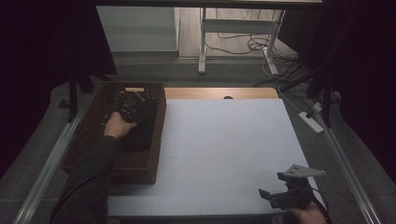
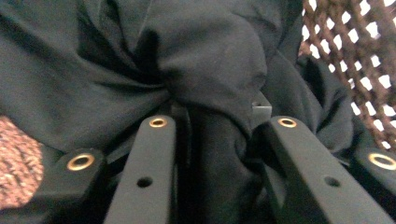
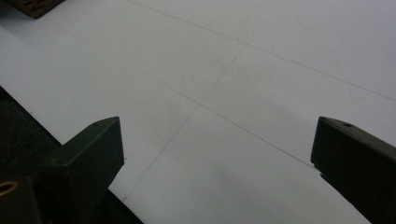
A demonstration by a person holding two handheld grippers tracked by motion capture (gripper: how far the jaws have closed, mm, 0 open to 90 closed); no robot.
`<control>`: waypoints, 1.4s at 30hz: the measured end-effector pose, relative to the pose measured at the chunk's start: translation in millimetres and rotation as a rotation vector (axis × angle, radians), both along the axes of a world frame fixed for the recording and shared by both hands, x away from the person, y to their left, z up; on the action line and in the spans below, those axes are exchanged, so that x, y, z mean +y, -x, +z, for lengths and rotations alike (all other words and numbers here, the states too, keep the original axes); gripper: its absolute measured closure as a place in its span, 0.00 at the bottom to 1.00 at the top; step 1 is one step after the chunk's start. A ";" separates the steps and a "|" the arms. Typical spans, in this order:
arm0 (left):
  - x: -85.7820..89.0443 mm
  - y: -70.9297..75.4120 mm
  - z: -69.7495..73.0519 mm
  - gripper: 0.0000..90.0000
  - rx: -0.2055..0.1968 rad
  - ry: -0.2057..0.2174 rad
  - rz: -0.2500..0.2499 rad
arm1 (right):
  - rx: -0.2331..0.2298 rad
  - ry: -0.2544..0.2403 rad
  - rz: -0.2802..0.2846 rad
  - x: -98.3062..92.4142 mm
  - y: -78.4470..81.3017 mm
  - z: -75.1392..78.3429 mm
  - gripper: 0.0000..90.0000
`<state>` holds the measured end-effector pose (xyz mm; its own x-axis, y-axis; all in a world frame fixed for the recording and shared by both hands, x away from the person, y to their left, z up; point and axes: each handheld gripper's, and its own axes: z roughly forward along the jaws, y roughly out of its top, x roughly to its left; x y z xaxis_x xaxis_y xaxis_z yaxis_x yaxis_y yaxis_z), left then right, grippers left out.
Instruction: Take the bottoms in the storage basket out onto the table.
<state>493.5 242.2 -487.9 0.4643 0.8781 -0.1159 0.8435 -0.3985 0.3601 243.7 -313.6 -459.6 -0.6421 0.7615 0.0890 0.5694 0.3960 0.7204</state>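
A brown wicker basket (image 1: 154, 140) stands at the table's left edge with a black cloth (image 1: 141, 128) lying inside it. My left gripper (image 1: 129, 106) reaches down into the basket. In the left gripper view its jaws are closed on a bunched fold of the black cloth (image 2: 219, 88), and the left gripper (image 2: 219, 123) pinches the fabric tight. My right gripper (image 1: 271, 196) rests near the table's front right corner, held by a hand. Its jaws stand wide apart over the bare white table (image 3: 243, 93), and the right gripper (image 3: 217, 140) holds nothing.
The basket's woven wall (image 2: 359, 70) is close on the right of the cloth. A basket corner (image 3: 32, 7) shows at the far left of the right gripper view. Metal rails (image 1: 51, 158) run along both table sides. A power strip (image 1: 311, 121) lies on the floor to the right.
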 end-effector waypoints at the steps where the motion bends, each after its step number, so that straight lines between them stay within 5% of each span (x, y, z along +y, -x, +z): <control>1: 1.0 0.8 2.1 0.81 -0.009 0.011 0.005 | 0.000 0.000 0.000 0.1 0.0 0.0 0.03; 17: 12.5 13.7 33.0 0.81 -0.144 0.064 0.014 | 0.003 -0.011 -0.009 -1.1 -0.8 0.2 0.03; 42: 26.5 46.0 85.9 0.81 -0.259 0.127 -0.012 | 0.006 -0.014 -0.022 -1.6 -1.3 0.3 0.03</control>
